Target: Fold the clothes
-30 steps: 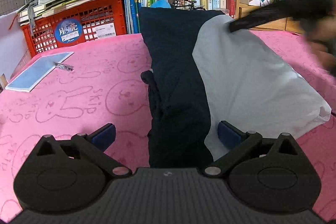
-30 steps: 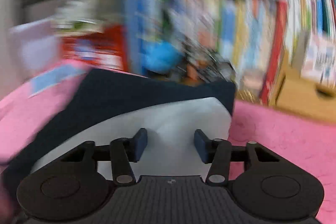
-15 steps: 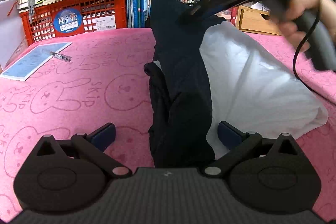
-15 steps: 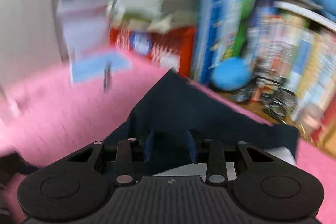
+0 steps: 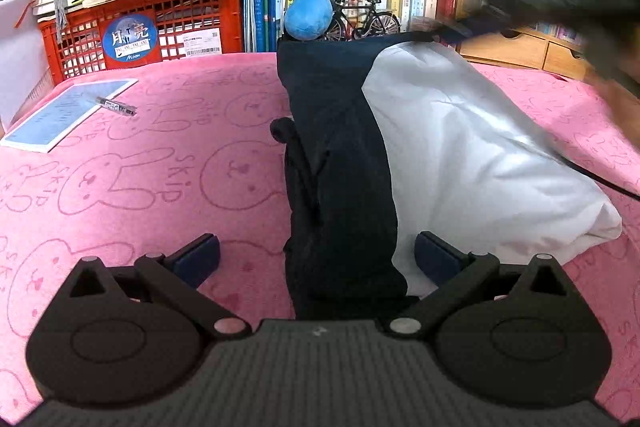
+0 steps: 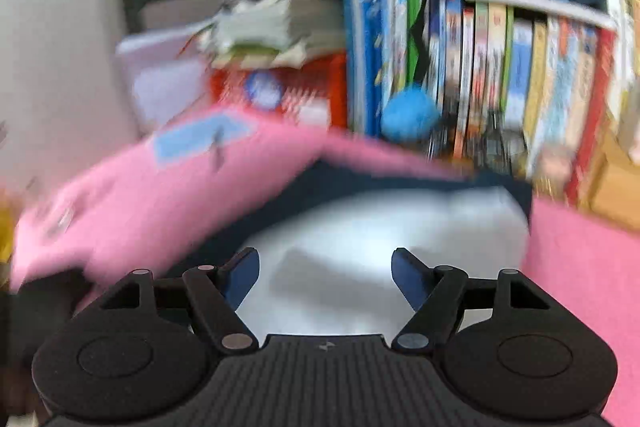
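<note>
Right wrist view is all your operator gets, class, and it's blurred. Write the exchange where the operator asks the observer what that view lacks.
Operator: Is the left gripper closed on the garment?
Observer: No. The left gripper is open, astride the near end of the garment.
Operator: What's beside the dark edge?
Observer: Bare pink blanket with rabbit outlines.
Operator: That thin thing on the blue sheet?
Observer: A pen, lying across the corner of the sheet.

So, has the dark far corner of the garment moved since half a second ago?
Yes. The garment corner, lifted then, now lies flat below the blue ball.
</note>
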`<state>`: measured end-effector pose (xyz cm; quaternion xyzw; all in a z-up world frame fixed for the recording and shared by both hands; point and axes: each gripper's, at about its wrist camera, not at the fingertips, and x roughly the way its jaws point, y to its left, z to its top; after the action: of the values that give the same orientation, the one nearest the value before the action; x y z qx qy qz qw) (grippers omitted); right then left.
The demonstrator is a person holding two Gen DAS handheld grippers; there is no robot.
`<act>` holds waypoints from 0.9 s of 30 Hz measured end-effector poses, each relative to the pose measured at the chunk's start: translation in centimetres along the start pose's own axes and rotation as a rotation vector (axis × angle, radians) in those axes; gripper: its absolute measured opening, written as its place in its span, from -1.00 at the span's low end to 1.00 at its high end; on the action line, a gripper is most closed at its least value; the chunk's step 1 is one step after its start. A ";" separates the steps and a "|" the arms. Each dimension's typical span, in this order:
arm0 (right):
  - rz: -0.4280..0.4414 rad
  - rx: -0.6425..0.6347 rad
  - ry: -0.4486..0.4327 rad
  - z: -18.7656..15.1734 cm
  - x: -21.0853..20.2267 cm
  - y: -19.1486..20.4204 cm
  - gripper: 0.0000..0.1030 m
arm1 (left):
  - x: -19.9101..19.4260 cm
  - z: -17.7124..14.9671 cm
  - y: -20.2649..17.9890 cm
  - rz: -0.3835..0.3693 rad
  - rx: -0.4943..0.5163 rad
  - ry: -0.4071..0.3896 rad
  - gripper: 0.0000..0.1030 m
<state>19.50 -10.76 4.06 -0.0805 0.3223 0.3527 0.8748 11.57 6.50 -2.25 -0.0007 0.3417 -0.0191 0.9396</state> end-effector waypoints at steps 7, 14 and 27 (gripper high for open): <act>-0.106 0.017 0.111 -9.6 -5.7 0.5 0.43 | 0.1 -0.1 -0.1 -0.003 0.009 0.000 1.00; -0.112 0.069 -0.019 -10.5 -8.6 1.1 0.45 | 0.1 -0.1 -0.1 -0.002 0.009 0.000 1.00; -0.221 0.092 0.011 -12.4 -9.3 1.5 0.74 | -0.2 0.0 -0.1 0.000 0.001 0.002 1.00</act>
<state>7.16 -19.53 0.29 -0.0771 0.3323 0.2385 0.9092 11.44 6.46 -2.14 -0.0002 0.3429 -0.0192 0.9392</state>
